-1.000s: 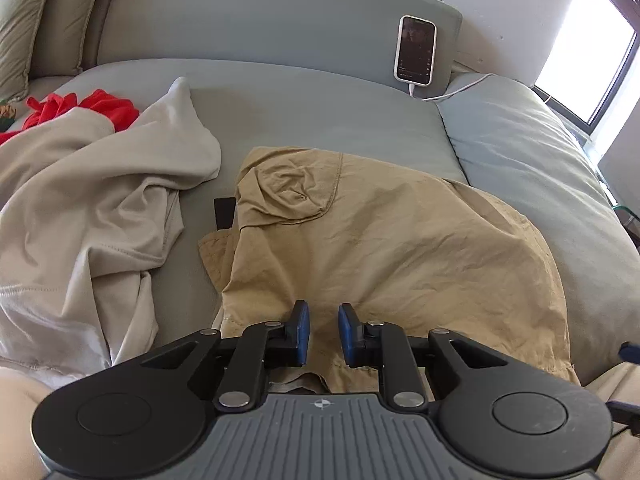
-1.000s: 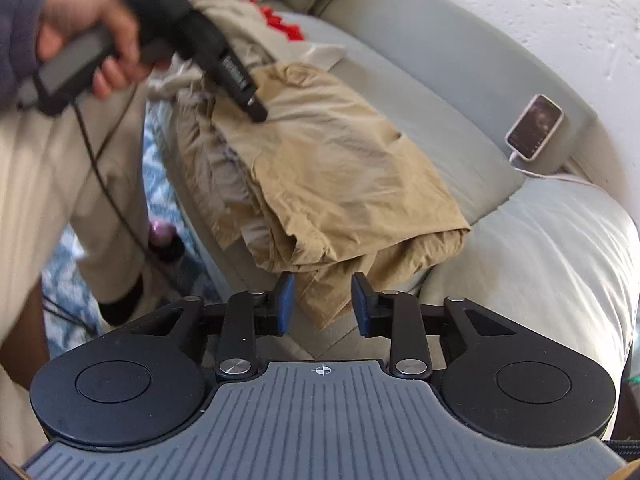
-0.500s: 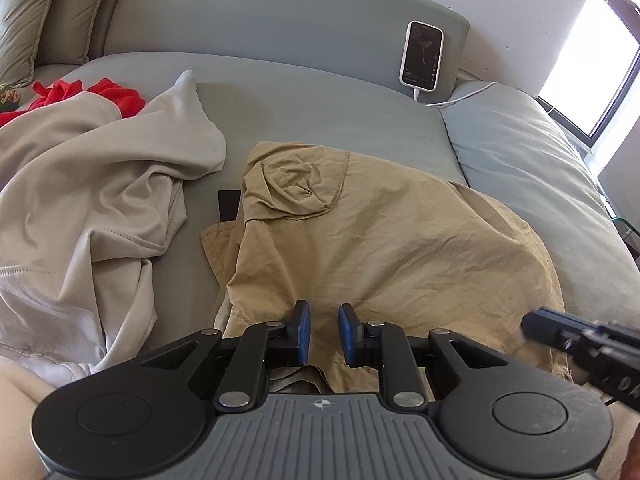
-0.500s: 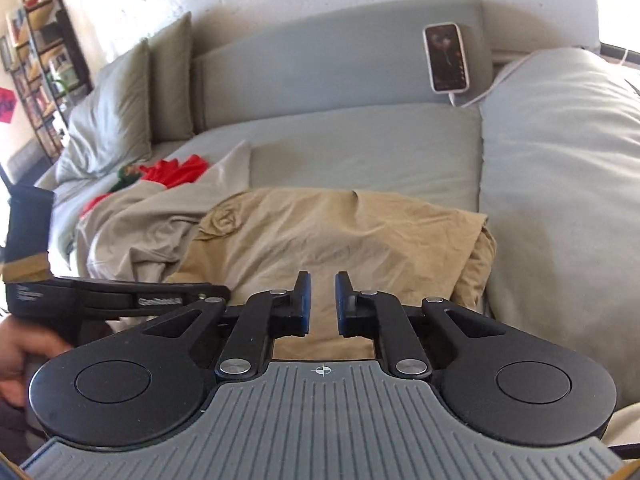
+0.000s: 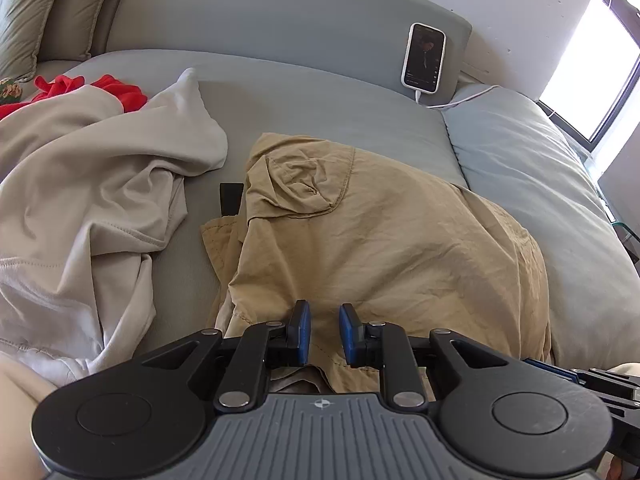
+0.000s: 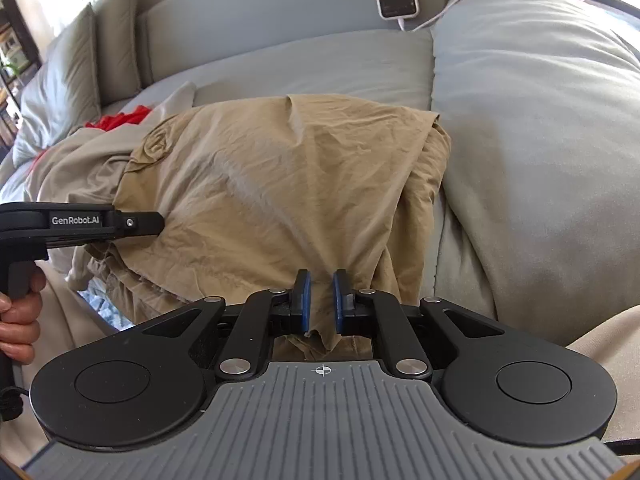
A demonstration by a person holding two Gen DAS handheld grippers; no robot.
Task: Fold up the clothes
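left gripper (image 5: 323,334): narrowly parted | right gripper (image 6: 319,306): fingers just closing on cloth

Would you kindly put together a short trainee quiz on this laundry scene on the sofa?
1. Multiple choice: what colour is the crumpled cloth lying beyond the pale beige garment? A red, B blue, C green.
2. True or false: the white smartphone leans upright against the grey sofa backrest with a white cable plugged in.
3. Short answer: what sits between the pads of the right gripper?

Key: 1 A. 2 True. 3 The tan wrinkled garment; the jaws have just been closing, and a fold of it lies between them.
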